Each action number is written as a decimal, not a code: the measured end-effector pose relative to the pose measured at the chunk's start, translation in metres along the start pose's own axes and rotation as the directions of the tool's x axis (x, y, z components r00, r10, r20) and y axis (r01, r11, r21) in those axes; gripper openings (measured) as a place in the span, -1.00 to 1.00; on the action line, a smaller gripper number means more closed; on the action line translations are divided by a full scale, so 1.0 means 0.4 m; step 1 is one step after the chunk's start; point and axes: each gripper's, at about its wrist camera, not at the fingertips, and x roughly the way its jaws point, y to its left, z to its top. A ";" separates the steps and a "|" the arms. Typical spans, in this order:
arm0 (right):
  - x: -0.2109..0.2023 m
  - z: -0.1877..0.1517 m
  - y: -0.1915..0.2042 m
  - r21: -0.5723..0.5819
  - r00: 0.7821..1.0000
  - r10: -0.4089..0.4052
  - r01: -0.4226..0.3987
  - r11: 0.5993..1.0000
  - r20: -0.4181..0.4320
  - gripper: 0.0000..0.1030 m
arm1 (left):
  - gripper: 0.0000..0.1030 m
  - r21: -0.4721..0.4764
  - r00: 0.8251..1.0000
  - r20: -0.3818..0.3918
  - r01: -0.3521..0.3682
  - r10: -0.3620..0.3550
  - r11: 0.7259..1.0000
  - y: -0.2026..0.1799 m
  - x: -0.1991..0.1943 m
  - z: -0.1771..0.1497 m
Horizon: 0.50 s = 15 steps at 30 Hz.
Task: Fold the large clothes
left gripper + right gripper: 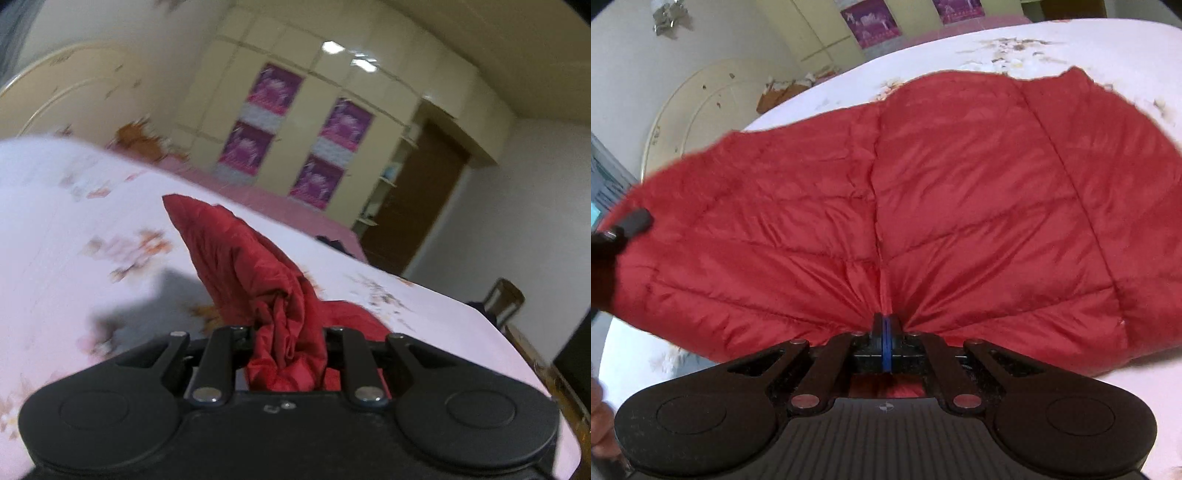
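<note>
Red quilted jacket lies spread on the floral bedsheet, both grippers clamped on it: the left gripper pinches a bunched wad, the right gripper the near hem. Lift both evenly, keeping the edge taut; its far side is probably still dragging.

Ahead of me: cream wardrobe with purple posters, brown door right, rounded headboard left, ceiling-light glare.

A cream wardrobe bears 4 purple posters; beside it, a brown door.
</note>
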 end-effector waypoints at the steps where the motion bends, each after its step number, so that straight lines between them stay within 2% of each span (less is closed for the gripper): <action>1: 0.000 0.002 -0.006 0.009 1.000 0.012 -0.012 1.000 -0.005 -1.00 | -0.65 0.038 1.000 0.010 0.005 -0.005 0.999 -0.032 -0.002 0.003; 4: -0.032 0.022 -0.042 0.049 0.998 0.062 -0.061 0.997 -0.014 -1.00 | -0.65 0.102 1.000 0.029 0.001 -0.004 0.995 -0.103 0.002 0.008; 6: -0.130 0.038 -0.089 0.057 0.990 0.062 -0.069 0.996 0.124 -1.00 | -0.65 0.122 1.000 0.029 -0.009 0.005 0.992 -0.138 0.007 0.012; 7: -0.183 0.046 -0.117 0.043 0.982 0.011 -0.019 0.999 0.187 -1.00 | -0.65 0.139 1.000 0.022 -0.012 0.009 0.990 -0.164 0.009 0.013; 9: -0.256 0.062 -0.194 0.057 0.968 -0.036 0.022 0.998 0.249 -1.00 | -0.65 0.171 1.000 0.012 -0.005 0.003 0.985 -0.210 0.015 0.012; 12: -0.274 0.085 -0.311 0.140 0.970 -0.077 0.045 0.989 0.230 -1.00 | -0.65 0.199 1.000 -0.014 0.024 -0.021 0.980 -0.281 0.036 0.002; 15: -0.266 0.094 -0.366 0.173 0.973 -0.108 0.073 0.982 0.202 -1.00 | -0.65 0.239 0.998 -0.045 0.050 -0.041 0.970 -0.360 0.079 -0.013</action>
